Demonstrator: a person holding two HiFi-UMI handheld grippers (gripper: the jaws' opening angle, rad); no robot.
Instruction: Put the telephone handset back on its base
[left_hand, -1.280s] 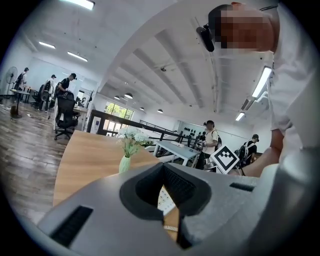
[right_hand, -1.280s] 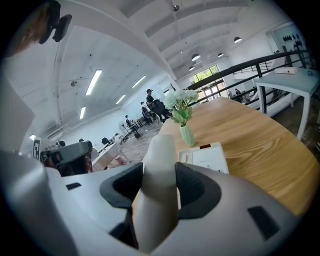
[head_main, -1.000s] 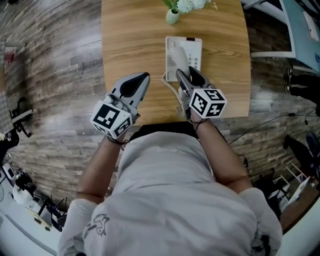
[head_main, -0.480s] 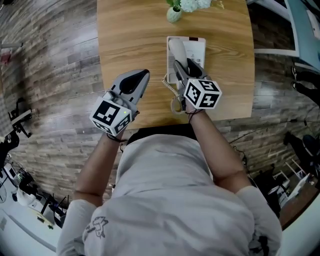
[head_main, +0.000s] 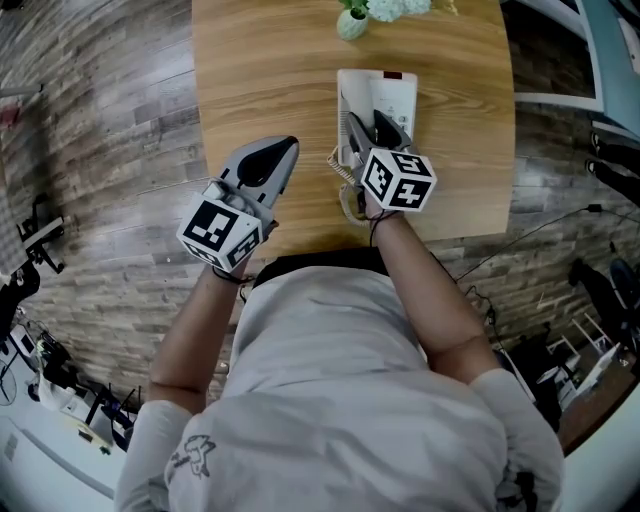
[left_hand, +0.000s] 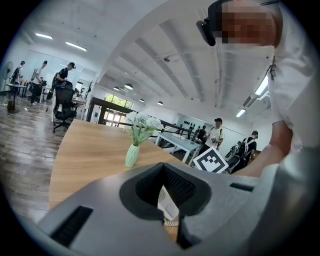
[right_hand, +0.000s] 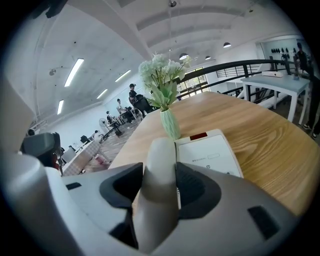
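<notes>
Head view: a wooden surface (head_main: 270, 80) is seen from above. The white base (head_main: 400, 95) lies near its far middle, and a small green vase (head_main: 351, 24) of white flowers is set just beyond it at the far edge. The right claw (head_main: 368, 122) is held over the left part of the base, with its marker cube turned up toward the camera. The handset (head_main: 348, 100) is gripped between its jaws and is lined up lengthwise over the base's left side. Whether it already touches the base cannot be told. A coiled cord (head_main: 340, 168) is seen by the near end of the base, toward the surface's front edge.

In the right gripper view the jaws are spread wide and pressed against both flanks of the handset (right_hand: 159, 200), which is pointed toward the vase (right_hand: 170, 125). The base (right_hand: 212, 155) is seen just right of the handset's tip, with a small red mark at its far edge.

The left claw (head_main: 285, 152) is held over the near left part of the surface, well apart from the base. In the left gripper view its jaws are brought together with nothing gripped. Only a white sliver and a bit of coiled cord are glimpsed through the hollow between them. The vase (left_hand: 132, 155) is seen upright on the surface beyond
</notes>
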